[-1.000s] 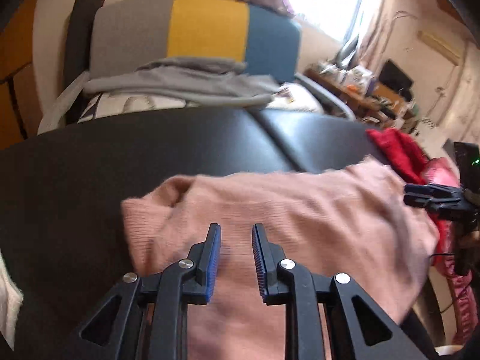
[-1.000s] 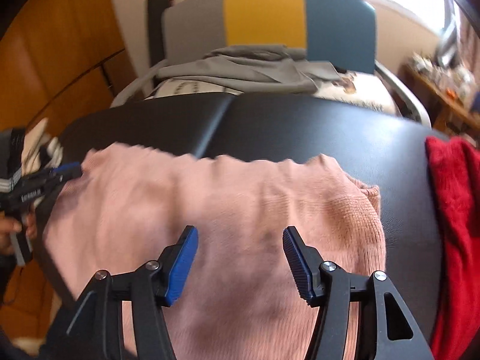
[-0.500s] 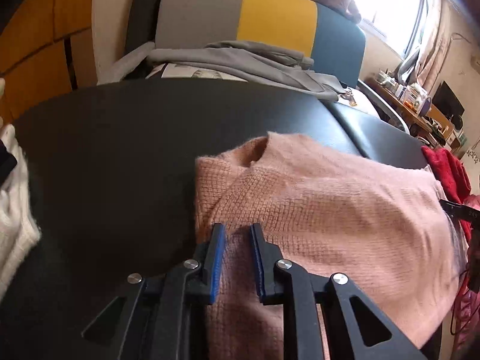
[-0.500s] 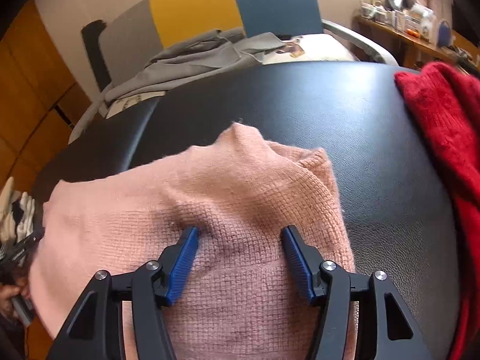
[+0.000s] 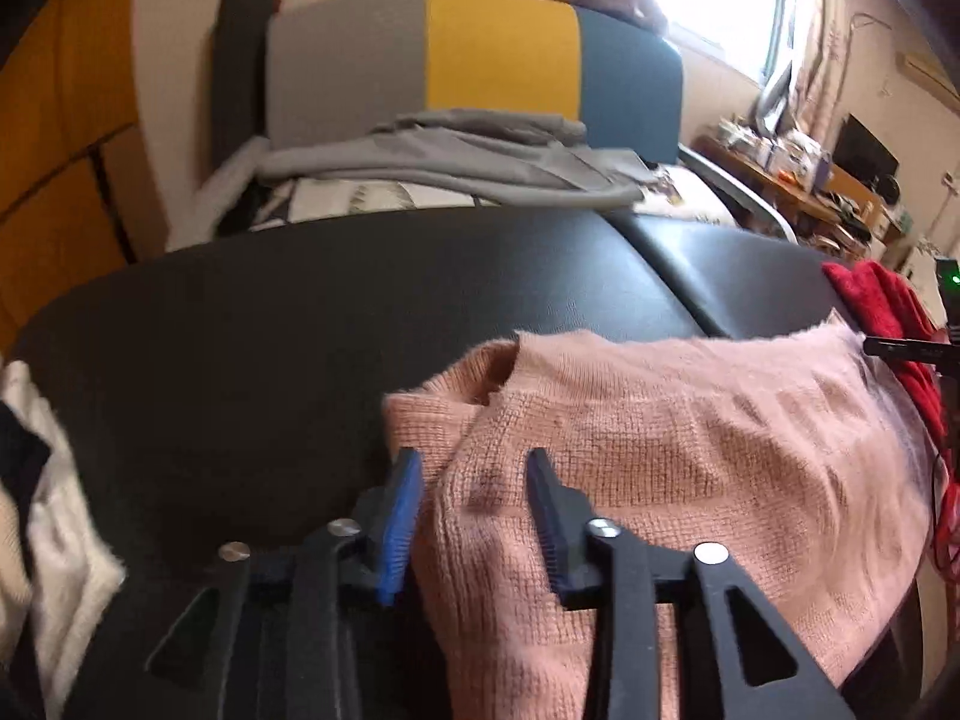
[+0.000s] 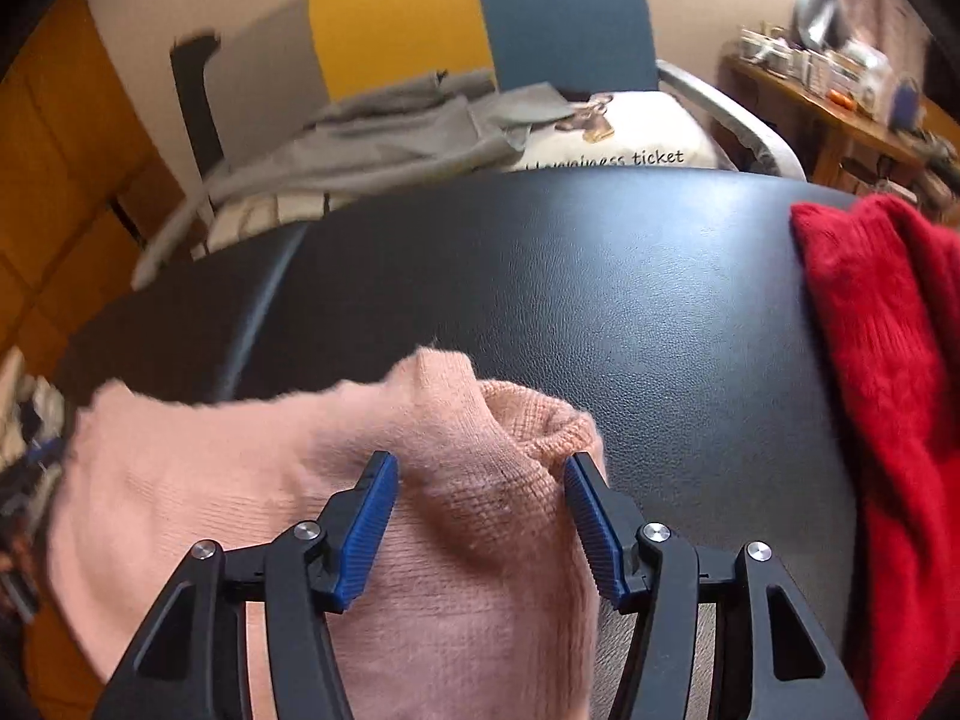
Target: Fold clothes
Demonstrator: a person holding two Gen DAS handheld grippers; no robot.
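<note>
A dark leather-look tabletop [image 5: 372, 324] fills both wrist views. At its far left edge lies a white and black garment [image 5: 42, 480], partly out of view. Next comes the left tool [image 5: 474, 501], its blue-padded fingers apart and straddling the left edge of a pink knitted sweater [image 5: 690, 468], not pinching it. The sweater lies across the near part of the tabletop, its near edge hanging over the front. Its long axis runs left to right across both views. An open ribbed end, either a cuff or the neck, shows at the left end in the left view and points away from the cameras. Over the sweater's right end the right tool [image 6: 483, 519] is likewise open, fingers either side of a raised ribbed bunch of knit. To the right, apart from the pink one, lies a red sweater [image 6: 882, 360].

The pink sweater appears doubled over into a wide band, so at least one fold seems to be in place, but it is bunched at both ends, not a neat flat packet. The red sweater looks loosely heaped rather than folded.
</note>
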